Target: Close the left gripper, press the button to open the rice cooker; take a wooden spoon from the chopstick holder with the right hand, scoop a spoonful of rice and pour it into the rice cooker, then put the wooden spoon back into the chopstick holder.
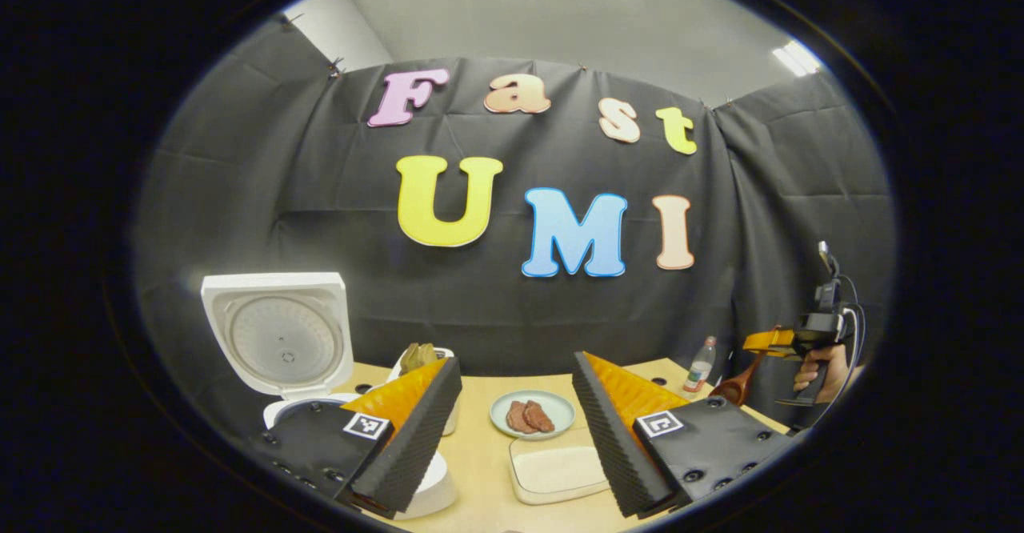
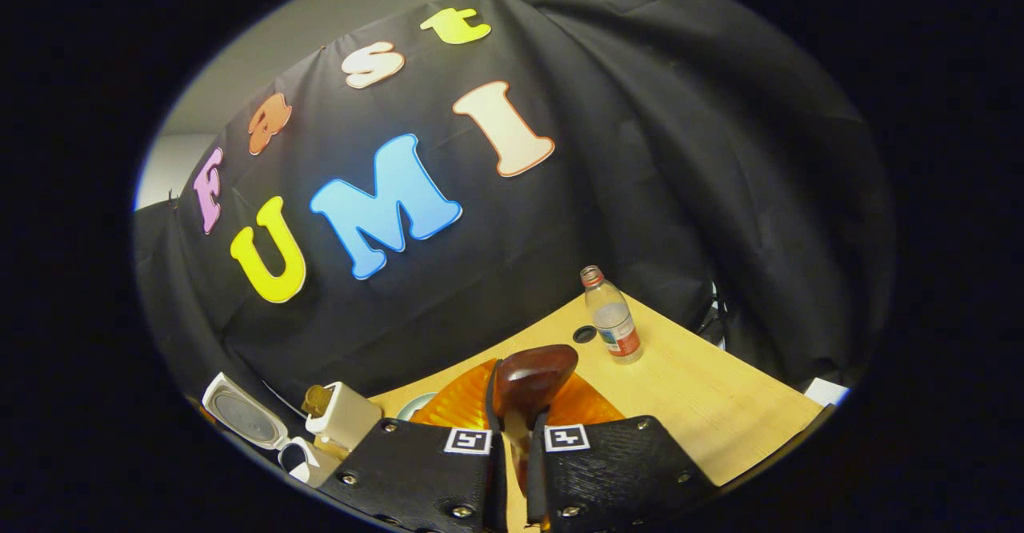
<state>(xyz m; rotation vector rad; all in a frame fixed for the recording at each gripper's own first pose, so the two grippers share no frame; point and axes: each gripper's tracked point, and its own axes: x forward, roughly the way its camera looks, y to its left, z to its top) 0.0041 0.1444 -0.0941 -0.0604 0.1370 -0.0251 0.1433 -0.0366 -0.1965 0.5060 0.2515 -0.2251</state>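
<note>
Rice cooker lid up at 9 o'clock on table, left gripper jaws wide apart holding nothing, right gripper clamped on wooden spoon, bowl raised at 12 o'clock

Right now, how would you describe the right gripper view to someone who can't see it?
The right gripper is clamped on a wooden spoon, its bowl raised over a wooden table. A plastic bottle stands beyond; at far left sits an open rice cooker beside a chopstick holder.
</note>
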